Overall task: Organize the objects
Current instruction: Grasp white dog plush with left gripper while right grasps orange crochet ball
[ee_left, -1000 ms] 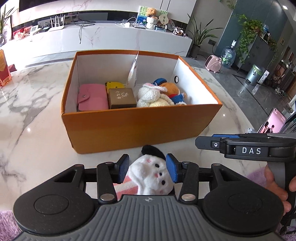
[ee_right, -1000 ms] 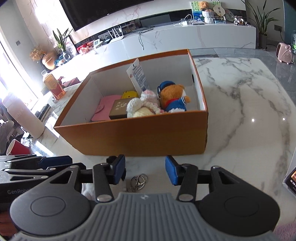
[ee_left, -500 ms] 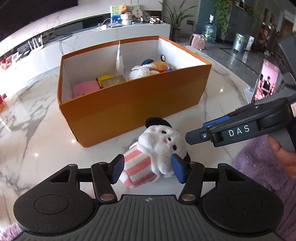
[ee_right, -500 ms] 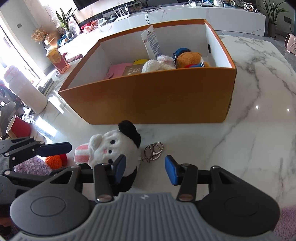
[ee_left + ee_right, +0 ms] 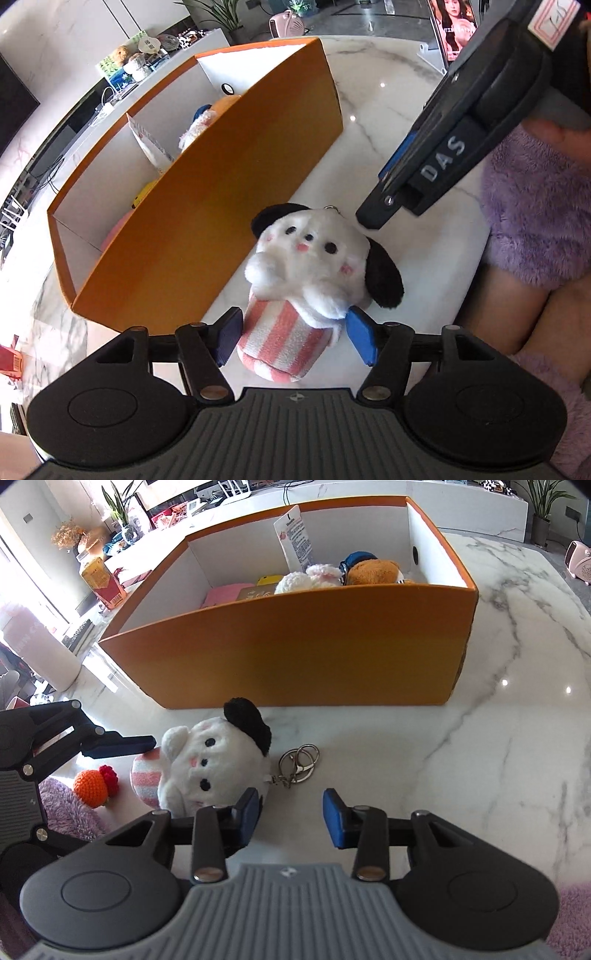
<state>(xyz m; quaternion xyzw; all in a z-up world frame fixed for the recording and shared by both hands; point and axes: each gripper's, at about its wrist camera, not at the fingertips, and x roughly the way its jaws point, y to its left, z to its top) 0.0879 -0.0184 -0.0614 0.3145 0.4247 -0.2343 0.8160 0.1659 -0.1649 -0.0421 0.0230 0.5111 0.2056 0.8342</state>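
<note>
A white plush dog (image 5: 314, 258) with black ears and a pink striped base lies on the marble table in front of the orange box (image 5: 221, 192). My left gripper (image 5: 295, 338) is open, its blue pads on either side of the striped base with small gaps. In the right wrist view the plush dog (image 5: 207, 764) lies left of my right gripper (image 5: 290, 821), which is open and empty above the table. The dog's metal keyring (image 5: 299, 762) lies just ahead of the right gripper. The orange box (image 5: 314, 657) holds several plush toys and small cases.
A small orange and red crochet fruit (image 5: 92, 781) lies on the table at the left. A phone on a stand (image 5: 454, 29) is at the far right. The person's purple fleece sleeve (image 5: 535, 221) is close on the right.
The left gripper has swung round and tilted, so the box now runs diagonally in its view, and its pads now flank the striped base. The right gripper has come closer to the keyring.
</note>
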